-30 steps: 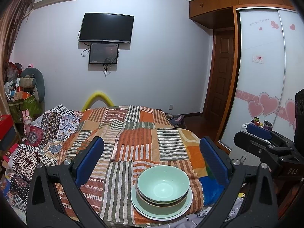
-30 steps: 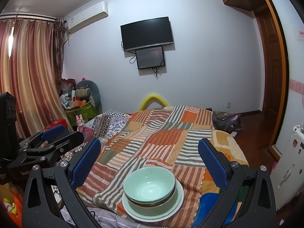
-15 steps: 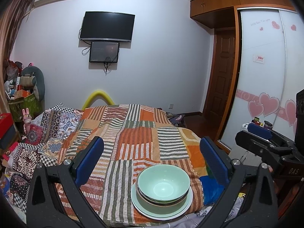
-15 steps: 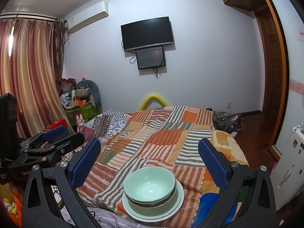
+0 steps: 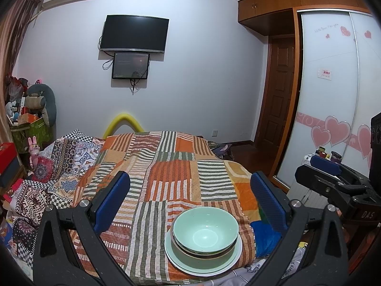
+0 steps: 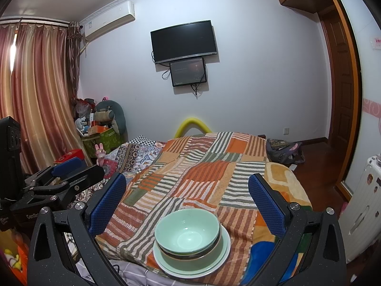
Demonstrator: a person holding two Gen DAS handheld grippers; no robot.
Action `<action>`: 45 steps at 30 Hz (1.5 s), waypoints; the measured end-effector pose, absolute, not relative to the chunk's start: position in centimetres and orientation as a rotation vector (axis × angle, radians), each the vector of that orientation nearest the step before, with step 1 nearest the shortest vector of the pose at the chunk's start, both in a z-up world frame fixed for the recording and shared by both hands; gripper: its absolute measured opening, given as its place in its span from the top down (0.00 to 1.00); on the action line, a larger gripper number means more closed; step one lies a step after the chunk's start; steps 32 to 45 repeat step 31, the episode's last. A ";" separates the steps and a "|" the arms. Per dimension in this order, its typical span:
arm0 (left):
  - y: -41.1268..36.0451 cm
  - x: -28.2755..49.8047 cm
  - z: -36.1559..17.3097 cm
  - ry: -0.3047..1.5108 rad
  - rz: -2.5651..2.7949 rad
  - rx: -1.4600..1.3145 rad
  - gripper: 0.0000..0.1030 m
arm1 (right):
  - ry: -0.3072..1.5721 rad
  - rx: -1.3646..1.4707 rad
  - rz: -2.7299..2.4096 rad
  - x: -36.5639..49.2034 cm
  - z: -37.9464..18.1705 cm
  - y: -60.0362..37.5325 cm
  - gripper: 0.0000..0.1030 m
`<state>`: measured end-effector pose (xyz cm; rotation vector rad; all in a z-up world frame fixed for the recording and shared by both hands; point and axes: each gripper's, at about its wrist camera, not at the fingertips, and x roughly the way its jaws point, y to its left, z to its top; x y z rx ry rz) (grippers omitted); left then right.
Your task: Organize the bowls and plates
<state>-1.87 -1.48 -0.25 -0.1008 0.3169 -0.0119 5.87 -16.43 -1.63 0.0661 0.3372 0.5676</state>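
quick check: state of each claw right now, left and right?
Left claw: open, holding nothing, above the bowl stack.
Right claw: open, holding nothing, also clear of the stack.

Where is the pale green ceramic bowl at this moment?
The pale green ceramic bowl sits on top of a darker bowl and a pale green plate, on the striped patchwork blanket at the near edge of the bed, low in both views.

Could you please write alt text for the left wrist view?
A pale green ceramic bowl sits nested in a stack on a pale green round plate, on a striped patchwork bedspread, framed by the open left gripper.
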 end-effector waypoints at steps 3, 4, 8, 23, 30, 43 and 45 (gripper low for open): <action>-1.7 -1.9 -0.3 0.316 -0.019 -0.098 0.00 | 0.337 0.067 0.567 5.9 -1.7 -16.5 0.01; -1.7 -1.9 -0.3 0.316 -0.020 -0.098 0.00 | 0.339 0.067 0.567 6.0 -1.6 -16.5 0.01; -1.7 -2.0 -0.2 0.312 -0.024 -0.099 0.00 | 0.341 0.070 0.566 6.0 -1.6 -16.6 0.01; -1.9 -1.6 -0.3 0.320 -0.034 -0.100 0.00 | 0.345 0.071 0.567 6.1 -1.9 -16.7 0.01; -1.8 -1.5 -0.3 0.324 -0.032 -0.109 0.00 | 0.353 0.070 0.568 6.1 -2.1 -16.6 0.01; -1.8 -1.4 -0.4 0.326 -0.030 -0.110 0.00 | 0.355 0.070 0.569 6.1 -2.2 -16.5 0.01; -1.8 -1.4 -0.4 0.326 -0.030 -0.110 0.00 | 0.355 0.070 0.569 6.1 -2.2 -16.5 0.01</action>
